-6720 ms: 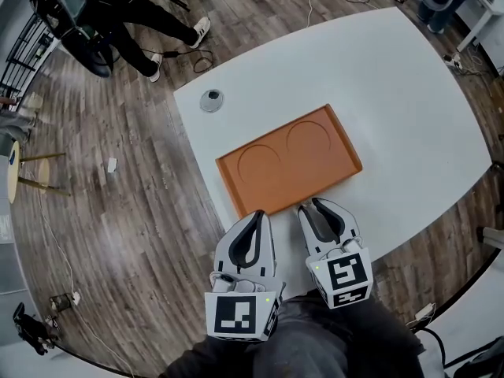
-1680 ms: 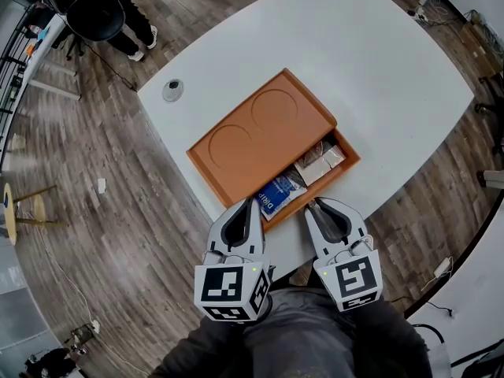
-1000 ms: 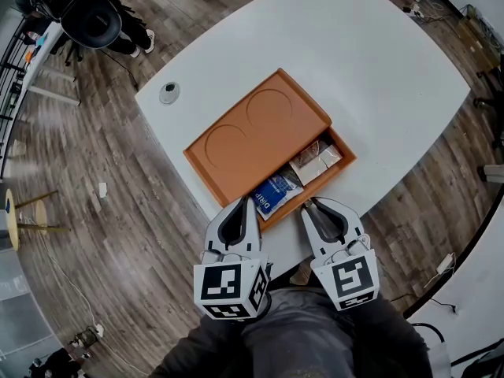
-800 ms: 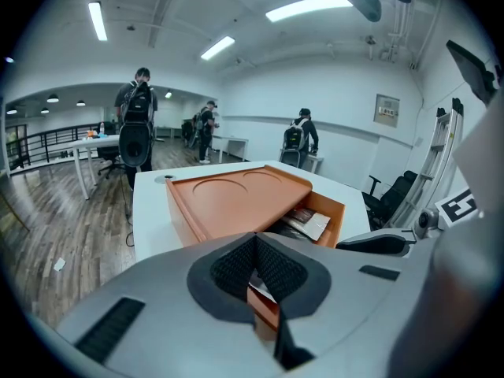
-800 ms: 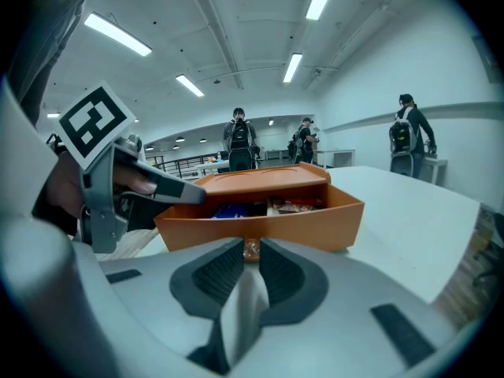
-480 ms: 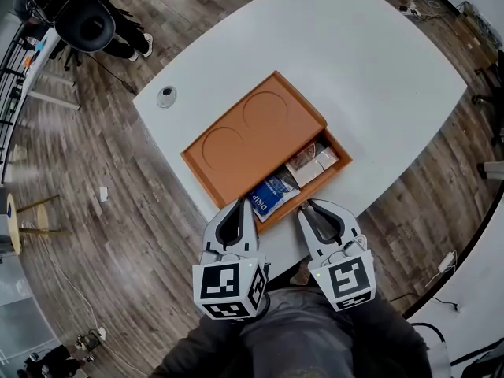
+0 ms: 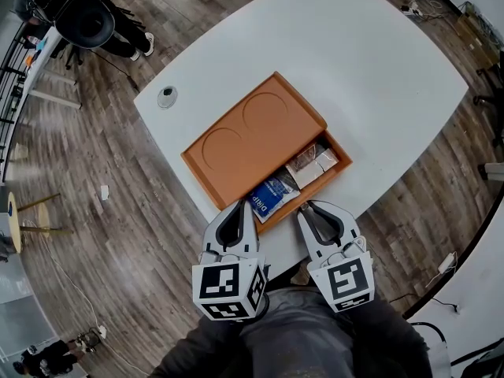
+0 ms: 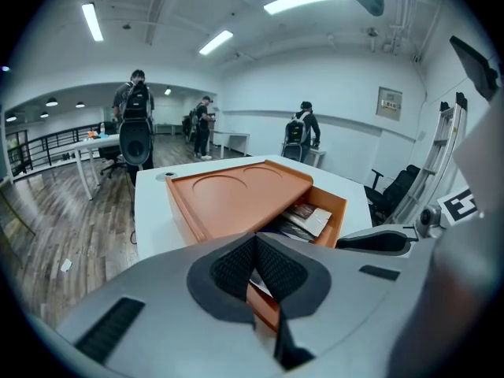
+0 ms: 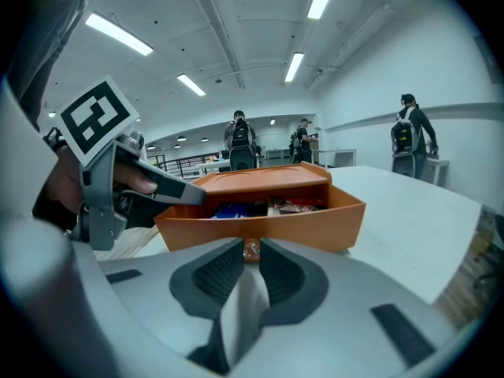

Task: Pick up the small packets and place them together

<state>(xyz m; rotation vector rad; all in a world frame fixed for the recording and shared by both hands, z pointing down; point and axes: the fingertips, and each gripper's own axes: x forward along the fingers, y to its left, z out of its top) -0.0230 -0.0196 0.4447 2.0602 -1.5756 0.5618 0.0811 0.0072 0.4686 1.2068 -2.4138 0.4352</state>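
Head view: one drawer (image 7: 324,184); left gripper (image 7: 244,204) closed, right gripper (image 7: 307,205) pinching its knob (image 9: 250,250).

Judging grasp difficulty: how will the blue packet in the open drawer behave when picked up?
The blue packet looks thin and flat, so probably light and floppy. Its smooth-looking wrapper may slip. Flat in the drawer, its edge may resist pinching.

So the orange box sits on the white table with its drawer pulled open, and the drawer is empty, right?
Not quite: the drawer is not empty. The head view shows a blue packet and some brown and white packets lying in it. The rest stands: the orange box sits on the white table with its drawer pulled open.
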